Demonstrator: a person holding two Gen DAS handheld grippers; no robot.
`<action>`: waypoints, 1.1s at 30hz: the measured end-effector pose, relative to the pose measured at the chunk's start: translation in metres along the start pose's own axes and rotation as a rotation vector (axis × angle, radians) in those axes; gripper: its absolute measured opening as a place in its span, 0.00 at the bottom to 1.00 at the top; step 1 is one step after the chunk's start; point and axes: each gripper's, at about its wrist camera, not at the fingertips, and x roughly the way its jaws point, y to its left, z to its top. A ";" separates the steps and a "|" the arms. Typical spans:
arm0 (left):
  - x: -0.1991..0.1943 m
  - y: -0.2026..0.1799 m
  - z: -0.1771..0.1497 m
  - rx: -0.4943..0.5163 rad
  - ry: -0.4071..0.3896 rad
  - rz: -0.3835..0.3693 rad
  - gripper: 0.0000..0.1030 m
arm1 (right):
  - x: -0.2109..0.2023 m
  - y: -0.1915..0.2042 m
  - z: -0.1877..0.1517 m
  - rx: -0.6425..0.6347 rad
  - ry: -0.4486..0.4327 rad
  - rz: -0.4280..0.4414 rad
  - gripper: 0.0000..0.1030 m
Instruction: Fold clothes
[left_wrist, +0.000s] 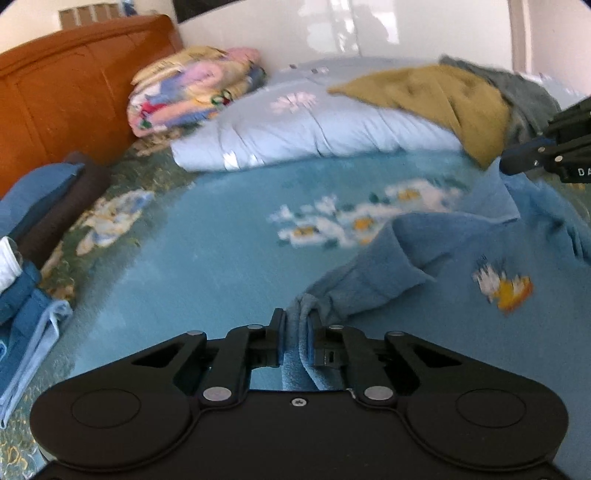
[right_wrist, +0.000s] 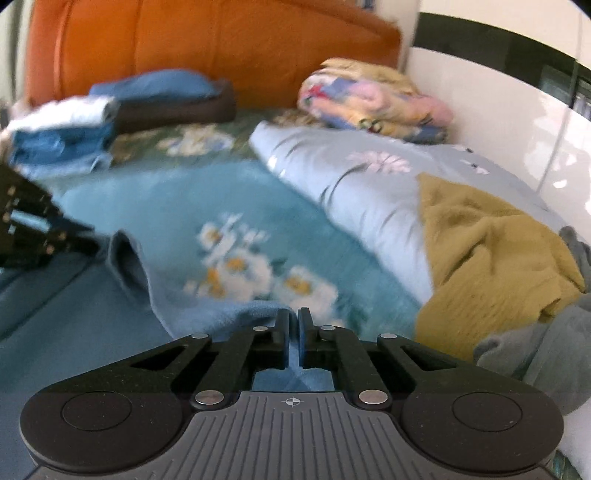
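Both claws have a hold on the blue sweatshirt (left_wrist: 461, 258) spread on the bed (left_wrist: 221, 258): the left claw (left_wrist: 297, 325) pinches bunched fabric, the right claw (right_wrist: 293, 325) is clamped on an edge. The fold is starting; next, seemingly, lift and carry across evenly.

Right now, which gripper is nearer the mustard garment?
Right. The right gripper, shut on the blue sweater, sits just beside the mustard garment. The left gripper grips the sweater's far end.
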 end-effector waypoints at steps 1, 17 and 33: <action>0.002 0.001 0.005 -0.001 -0.005 0.003 0.09 | 0.004 -0.004 0.004 0.009 0.001 -0.008 0.03; 0.040 0.036 0.011 -0.093 0.049 0.044 0.09 | 0.057 -0.030 0.000 0.106 0.090 -0.052 0.03; -0.101 -0.014 -0.044 -0.217 -0.070 0.011 0.48 | -0.116 -0.045 -0.101 0.323 0.120 -0.115 0.07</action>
